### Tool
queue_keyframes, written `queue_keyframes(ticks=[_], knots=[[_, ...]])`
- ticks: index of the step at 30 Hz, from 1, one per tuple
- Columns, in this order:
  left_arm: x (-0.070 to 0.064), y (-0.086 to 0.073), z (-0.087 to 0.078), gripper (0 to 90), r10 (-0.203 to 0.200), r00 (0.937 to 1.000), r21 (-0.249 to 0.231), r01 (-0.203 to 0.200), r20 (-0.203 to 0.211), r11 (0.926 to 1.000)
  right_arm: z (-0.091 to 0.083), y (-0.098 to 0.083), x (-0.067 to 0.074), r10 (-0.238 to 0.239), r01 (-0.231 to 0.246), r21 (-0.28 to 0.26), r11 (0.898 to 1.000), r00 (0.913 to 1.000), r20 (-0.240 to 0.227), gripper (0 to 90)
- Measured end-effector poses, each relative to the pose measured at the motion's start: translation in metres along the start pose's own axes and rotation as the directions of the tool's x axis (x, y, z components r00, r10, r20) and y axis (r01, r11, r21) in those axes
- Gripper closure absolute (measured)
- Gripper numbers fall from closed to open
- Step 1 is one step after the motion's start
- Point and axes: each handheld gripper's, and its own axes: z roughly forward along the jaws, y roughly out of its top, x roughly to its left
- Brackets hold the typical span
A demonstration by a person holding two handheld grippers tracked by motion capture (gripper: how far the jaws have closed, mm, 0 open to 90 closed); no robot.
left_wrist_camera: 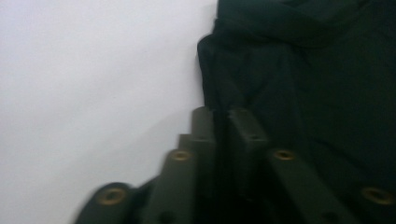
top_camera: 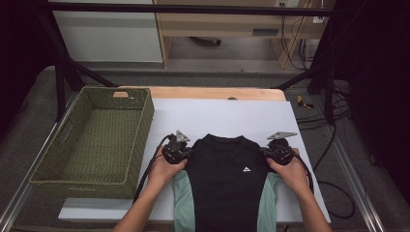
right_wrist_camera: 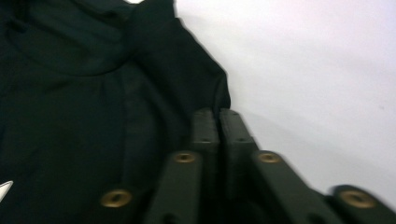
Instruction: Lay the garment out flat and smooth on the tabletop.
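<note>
1. A black shirt with pale green side panels is laid flat on a white sheet that covers the desk; its collar is turned toward the far side and its lower part runs off the near edge of the high view.
2. A small white triangle mark is seen on the right of the shirt's chest.
3. The left tongs are held at the shirt's left shoulder, with the person's left hand wrapped around their body.
4. In the left gripper view the jaws are drawn almost together at the shirt's edge, with dark cloth showing in the narrow slit between them; a fold of the shirt appears to be pinched there.
5. The right tongs are held at the shirt's right shoulder by the right hand.
6. In the right gripper view the jaws are pressed together at the shoulder's edge, on the border between cloth and white sheet; whether cloth is caught between them cannot be told.
7. A green woven basket is placed at the left of the desk, just beside the sheet and well apart from the shirt.
</note>
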Motion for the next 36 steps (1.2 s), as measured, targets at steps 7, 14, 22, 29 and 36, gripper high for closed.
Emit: queue_keyframes(ticks=[7, 14, 22, 29, 36], knots=[[0.003, 0.011, 0.003, 89.2, 0.033, 0.9976, -0.020, -0.035, -0.060, 0.9992, 0.002, 0.013, 0.000, -0.036, 0.038, -0.022, 0.999, 0.9969, 0.070, 90.0], [0.014, 0.029, 0.010, 89.4, 0.028, 0.9912, -0.052, -0.035, -0.129, 0.9980, 0.009, 0.032, -0.006, -0.034, 0.041, -0.055, 0.998, 0.9921, 0.121, 90.0], [0.027, 0.041, 0.011, 89.2, 0.007, 0.9852, -0.115, -0.027, -0.171, 0.9929, 0.011, 0.048, -0.013, 0.018, 0.003, -0.126, 0.992, 0.9861, 0.165, 90.0], [0.028, 0.036, 0.026, 85.1, -0.030, 0.9906, -0.027, 0.027, -0.134, 0.9993, 0.026, 0.042, -0.014, 0.040, -0.032, -0.061, 0.998, 0.9915, 0.124, 82.2], [0.027, 0.032, 0.009, 55.3, -0.070, 0.9837, -0.103, 0.054, -0.165, 0.9932, 0.010, 0.039, -0.011, 0.044, -0.033, -0.086, 0.996, 0.9915, 0.122, 55.4]])
